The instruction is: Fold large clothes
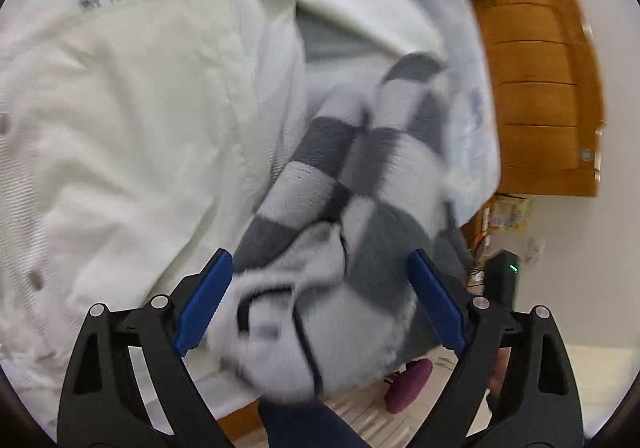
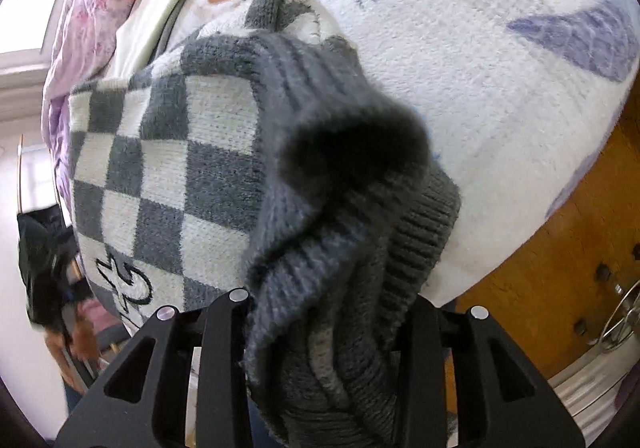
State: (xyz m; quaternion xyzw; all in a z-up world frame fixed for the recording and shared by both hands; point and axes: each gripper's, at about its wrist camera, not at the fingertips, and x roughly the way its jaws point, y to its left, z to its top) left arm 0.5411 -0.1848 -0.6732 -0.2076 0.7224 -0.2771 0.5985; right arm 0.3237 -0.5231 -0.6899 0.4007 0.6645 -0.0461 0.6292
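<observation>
2 grippers show, 1 in each view, and 1 checked sweater. The left gripper [image 1: 320, 304] has its 2 blue pads [image 1: 206, 304] spread wide apart. A soft, blurry bunch of the checked sweater [image 1: 320, 248] sits between them, but the pads do not squeeze it. To the left of the jaws lies 1 white shirt [image 1: 120, 127] with small buttons. The right gripper [image 2: 324, 332] has its jaws pulled close, pinching a thick grey ribbed fold of the sweater. Past the jaws, the sweater spreads out in grey and white squares over 1 fuzzy white blanket [image 2: 500, 107] with a bunny drawing.
</observation>
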